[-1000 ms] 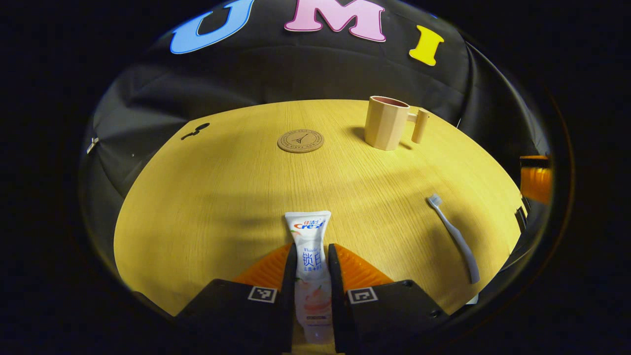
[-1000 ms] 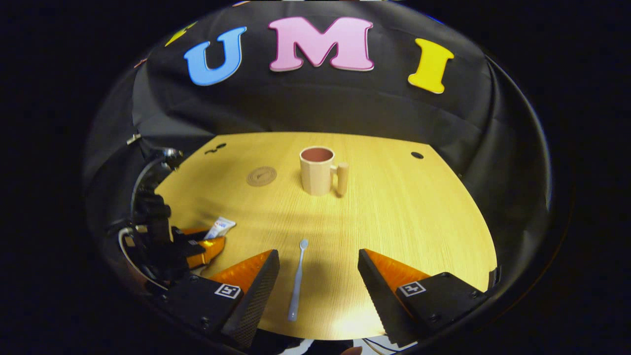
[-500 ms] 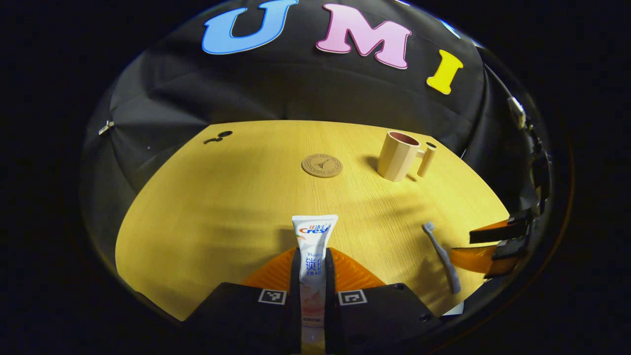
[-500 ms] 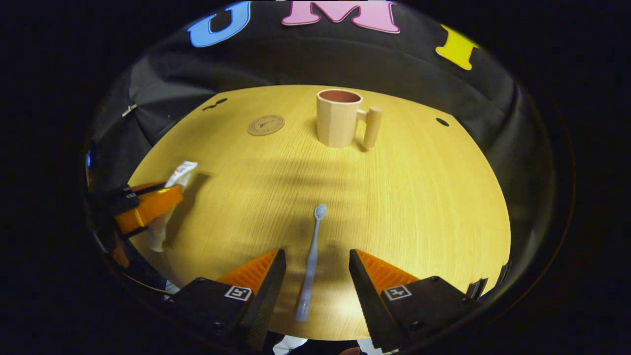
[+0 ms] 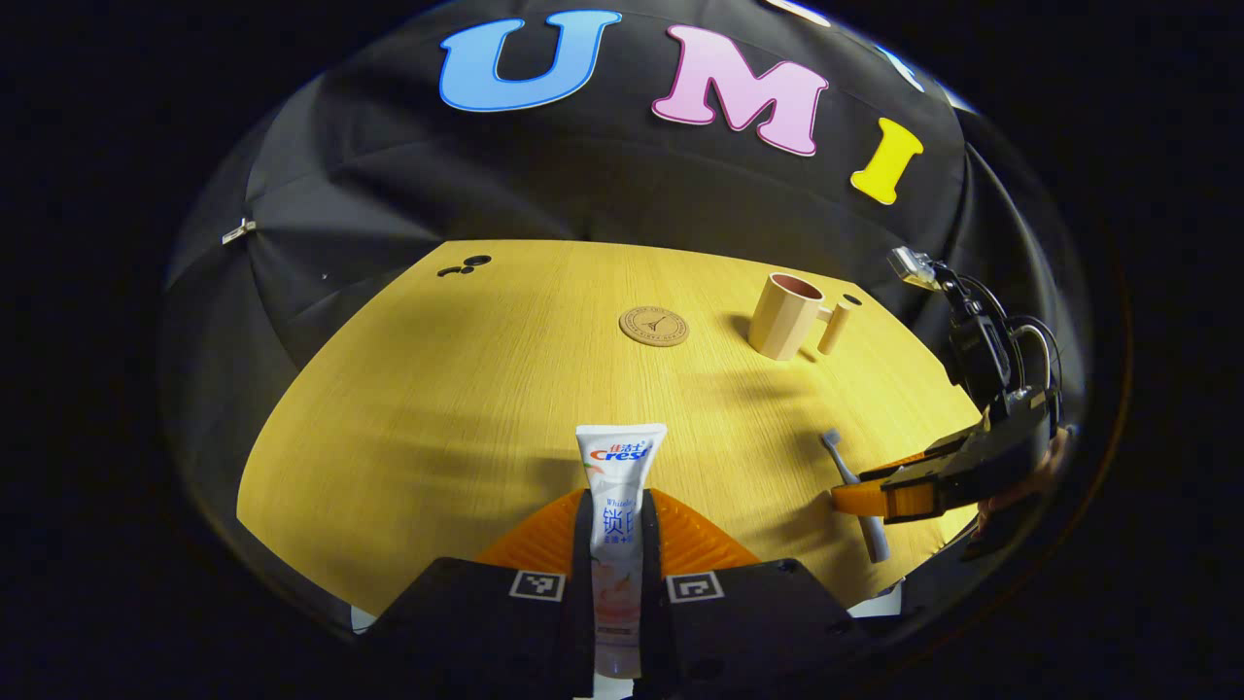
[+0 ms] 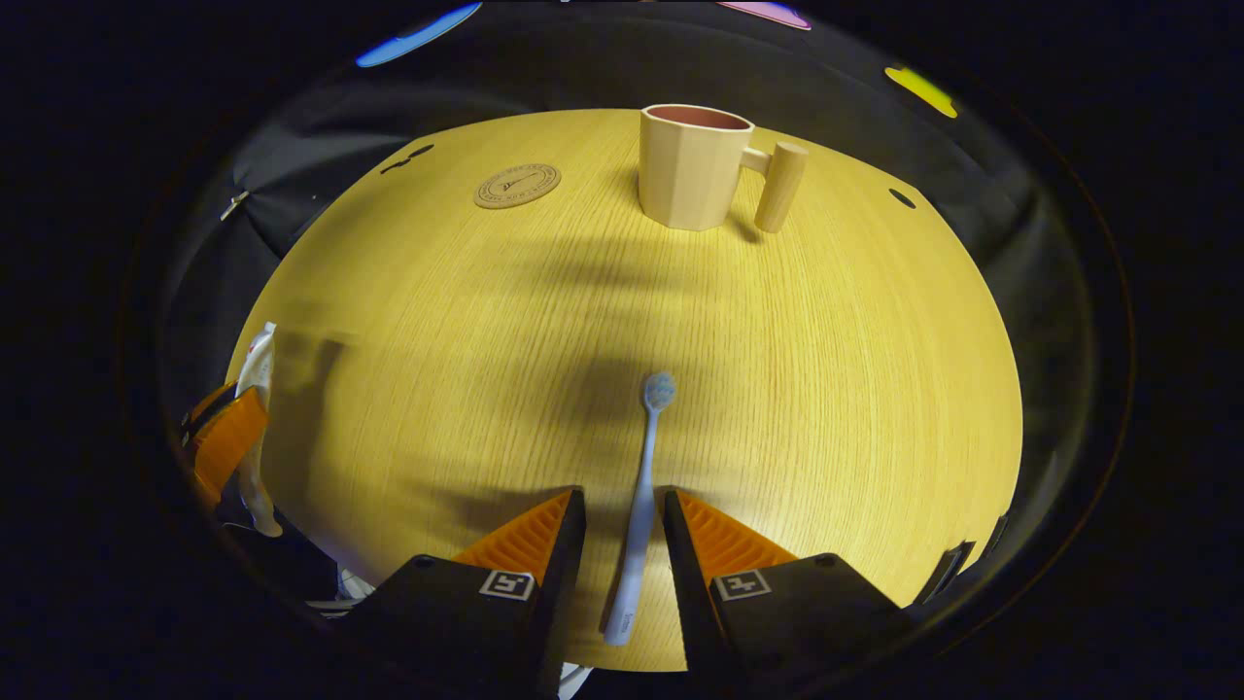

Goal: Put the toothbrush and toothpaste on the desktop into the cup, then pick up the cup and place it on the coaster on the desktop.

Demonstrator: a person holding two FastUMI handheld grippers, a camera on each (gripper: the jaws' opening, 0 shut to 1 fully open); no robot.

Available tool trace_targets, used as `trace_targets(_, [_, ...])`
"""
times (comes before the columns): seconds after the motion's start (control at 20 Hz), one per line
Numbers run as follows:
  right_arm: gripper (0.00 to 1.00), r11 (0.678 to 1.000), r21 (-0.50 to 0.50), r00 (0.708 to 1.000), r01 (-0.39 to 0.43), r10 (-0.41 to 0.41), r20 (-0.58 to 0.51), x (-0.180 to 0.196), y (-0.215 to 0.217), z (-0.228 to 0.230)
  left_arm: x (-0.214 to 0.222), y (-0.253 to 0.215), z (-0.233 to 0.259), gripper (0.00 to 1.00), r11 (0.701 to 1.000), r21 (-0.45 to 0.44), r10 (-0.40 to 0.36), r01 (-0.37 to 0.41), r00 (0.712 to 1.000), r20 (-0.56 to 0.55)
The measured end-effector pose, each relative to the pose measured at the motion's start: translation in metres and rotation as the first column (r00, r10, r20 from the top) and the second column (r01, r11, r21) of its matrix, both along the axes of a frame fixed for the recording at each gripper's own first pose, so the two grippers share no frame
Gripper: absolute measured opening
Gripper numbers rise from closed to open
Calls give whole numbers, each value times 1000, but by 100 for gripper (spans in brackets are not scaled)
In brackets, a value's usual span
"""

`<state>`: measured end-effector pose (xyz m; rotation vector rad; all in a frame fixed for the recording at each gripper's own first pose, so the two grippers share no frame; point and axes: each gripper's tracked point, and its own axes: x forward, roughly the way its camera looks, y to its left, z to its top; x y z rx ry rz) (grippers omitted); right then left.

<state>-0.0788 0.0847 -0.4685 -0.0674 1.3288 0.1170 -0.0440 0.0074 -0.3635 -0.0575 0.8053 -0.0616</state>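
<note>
In the left gripper view, the left tongs (image 5: 618, 530) are clamped on the toothpaste (image 5: 619, 506), both fingers pressing its flanks near the middle so the tube's flat crimped end juts forward, clear of the bench (image 5: 457, 389). That mid-body hold probably leaves enough tube free to go into the cup (image 5: 785, 316), which stands upright at the far right of the bench, handle to its right. The coaster (image 5: 653, 326) lies flat just left of the cup, apart from it and bare, ready to take the cup later. Off to the right, the right tongs (image 5: 865, 491) are low over the toothbrush (image 5: 847, 486).

In the right gripper view, the right tongs (image 6: 624, 530) straddle the toothbrush (image 6: 643, 486) handle, which lies flat on the bench (image 6: 826, 389) with its head pointing toward the cup (image 6: 692, 165). The fingers are narrowed to a slim gap with the handle between them; I cannot tell whether both are pressing on it yet. Lining up along the handle suits a sideways pinch. The coaster (image 6: 517, 185) sits left of the cup. At the left edge, the left tongs (image 6: 225, 442) hold the toothpaste (image 6: 255, 365) raised.
</note>
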Motion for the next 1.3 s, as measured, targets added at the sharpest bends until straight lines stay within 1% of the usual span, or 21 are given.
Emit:
trace_targets(0.05, [55,1000,2,1000,-3,3,-7,-1,-1,-3,-1,1,0,24,1000,-2,6,-6,1000,2])
trace_targets(0.1, [36,1000,3,1000,-6,6,-12,1,0,-4,-1,3,1,24,1000,-1,12,-12,1000,3])
trace_targets(0.15, [31,1000,6,1000,-23,23,-13,1,0,-4,-2,5,1,24,1000,1,16,-16,1000,1])
trace_targets(0.2, [36,999,15,999,-39,39,3,4,1,-3,-2,7,3,24,1000,3,20,-20,1000,2])
trace_targets(0.25, [24,999,10,999,-31,30,9,6,1,-13,-3,9,4,24,1000,2,24,-24,1000,6])
trace_targets(0.3, [11,999,17,999,-28,28,24,5,0,-4,-2,11,6,24,1000,2,27,-27,1000,7])
trace_targets(0.4, [10,999,29,999,-20,18,39,3,0,-1,-1,12,7,24,999,4,34,-35,999,9])
trace_targets(0.5, [8,999,44,998,-9,6,65,4,-1,-3,1,14,10,23,999,2,39,-39,999,13])
trace_targets(0.55, [6,998,64,996,-3,-2,87,4,1,2,2,14,13,24,999,1,40,-40,999,20])
trace_targets(0.65, [6,993,112,988,21,-37,149,9,3,13,8,10,20,24,999,-2,35,-35,999,38])
trace_targets(0.7, [1,989,142,979,36,-63,192,15,5,24,11,8,24,24,1000,-1,27,-27,998,49])
trace_targets(0.75, [6,983,179,969,48,-90,232,23,5,36,15,4,28,24,1000,1,15,-15,998,58])
trace_targets(0.85, [6,962,264,935,65,-151,321,39,6,67,25,-5,39,24,1000,-1,-3,3,997,83])
trace_targets(0.95, [6,941,330,893,67,-204,402,55,-1,102,39,-24,56,23,999,-37,-22,27,993,119])
trace_targets(1.05, [6,922,381,844,62,-252,473,72,-14,132,60,-46,75,23,996,-77,-33,46,986,164])
trace_targets(1.2, [6,907,420,768,17,-281,576,100,-33,174,102,-85,112,23,986,-149,-40,81,964,262])
trace_targets(1.3, [6,909,417,723,-26,-271,636,109,-48,193,132,-115,134,24,969,-226,-20,98,945,327])
